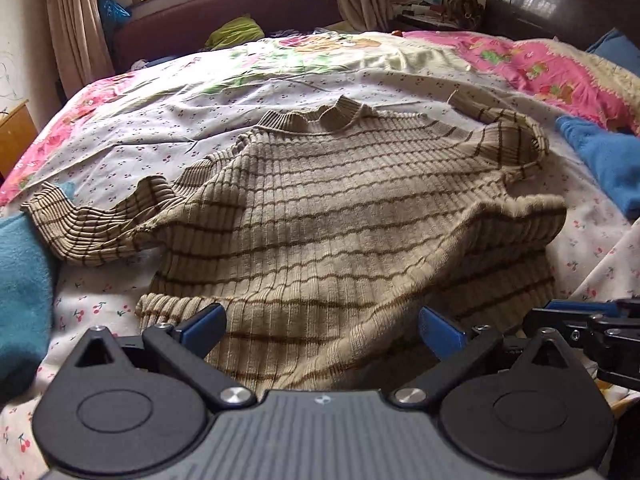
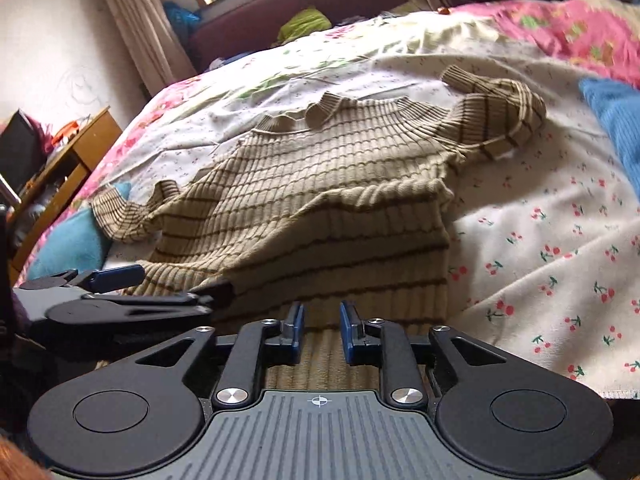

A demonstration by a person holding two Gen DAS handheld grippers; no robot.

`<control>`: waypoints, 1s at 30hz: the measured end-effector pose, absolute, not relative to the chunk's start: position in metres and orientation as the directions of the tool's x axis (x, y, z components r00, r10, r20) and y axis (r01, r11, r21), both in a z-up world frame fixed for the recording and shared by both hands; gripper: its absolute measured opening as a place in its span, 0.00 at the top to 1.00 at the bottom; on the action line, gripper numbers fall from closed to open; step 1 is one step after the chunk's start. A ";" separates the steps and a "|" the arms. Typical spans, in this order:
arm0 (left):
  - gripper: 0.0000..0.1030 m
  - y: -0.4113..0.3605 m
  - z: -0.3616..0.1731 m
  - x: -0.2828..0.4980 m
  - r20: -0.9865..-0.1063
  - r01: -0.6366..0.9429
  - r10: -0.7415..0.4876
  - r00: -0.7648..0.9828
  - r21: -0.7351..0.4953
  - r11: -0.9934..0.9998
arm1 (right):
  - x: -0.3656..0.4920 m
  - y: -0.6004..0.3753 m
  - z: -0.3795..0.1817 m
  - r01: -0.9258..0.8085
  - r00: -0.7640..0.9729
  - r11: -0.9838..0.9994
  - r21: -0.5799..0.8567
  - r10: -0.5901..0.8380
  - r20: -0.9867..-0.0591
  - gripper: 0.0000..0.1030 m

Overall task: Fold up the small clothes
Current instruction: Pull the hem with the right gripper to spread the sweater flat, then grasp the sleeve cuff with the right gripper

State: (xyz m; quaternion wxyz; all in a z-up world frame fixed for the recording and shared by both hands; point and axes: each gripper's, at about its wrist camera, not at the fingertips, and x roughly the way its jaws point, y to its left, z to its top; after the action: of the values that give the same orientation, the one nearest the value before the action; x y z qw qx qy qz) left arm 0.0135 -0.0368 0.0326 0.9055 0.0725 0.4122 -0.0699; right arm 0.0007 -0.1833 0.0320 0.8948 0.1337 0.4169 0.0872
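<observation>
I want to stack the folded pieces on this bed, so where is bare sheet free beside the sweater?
Free: the white cherry-print sheet between the beige striped ribbed sweater and the blue knit garment, plus a strip beyond the collar. Crowded: the opposite side, where a sleeve meets the teal fleece cloth.

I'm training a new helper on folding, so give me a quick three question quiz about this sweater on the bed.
1. True or false: the left claw is spread wide at the hem of the beige ribbed sweater with brown stripes.
2. What print covers the white cotton bedsheet? A. cherries B. stars C. checks
3. Fill in: the right claw stands over the sweater's bottom ____.

Key: 1 true; 2 A; 3 hem.
</observation>
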 end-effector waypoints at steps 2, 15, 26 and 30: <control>0.00 -0.040 0.029 0.011 -0.765 0.190 -0.054 0.642 0.091 0.978 | 0.000 -0.181 0.031 -0.047 0.637 0.951 0.306 0.264 -0.724 0.77; 0.00 -0.051 0.026 0.014 -0.778 0.233 -0.088 0.622 0.077 0.969 | 0.014 -0.202 0.027 0.024 0.640 0.954 0.298 0.214 -0.738 0.76; 0.00 -0.070 0.035 0.039 -0.779 0.275 -0.142 0.611 0.041 0.960 | 0.052 -0.252 0.034 0.122 0.683 0.962 0.246 0.098 -0.724 0.74; 0.00 -0.078 0.039 0.053 -0.774 0.290 -0.172 0.610 0.016 0.957 | 0.075 -0.281 0.036 0.179 0.699 0.964 0.196 0.016 -0.715 0.72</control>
State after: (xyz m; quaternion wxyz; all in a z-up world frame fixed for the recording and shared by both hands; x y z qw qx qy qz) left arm 0.0534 -0.0782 0.0394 0.8945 0.0699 0.4223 -0.1290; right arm 0.0748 -0.2808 0.0363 0.9130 0.1264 0.3854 -0.0447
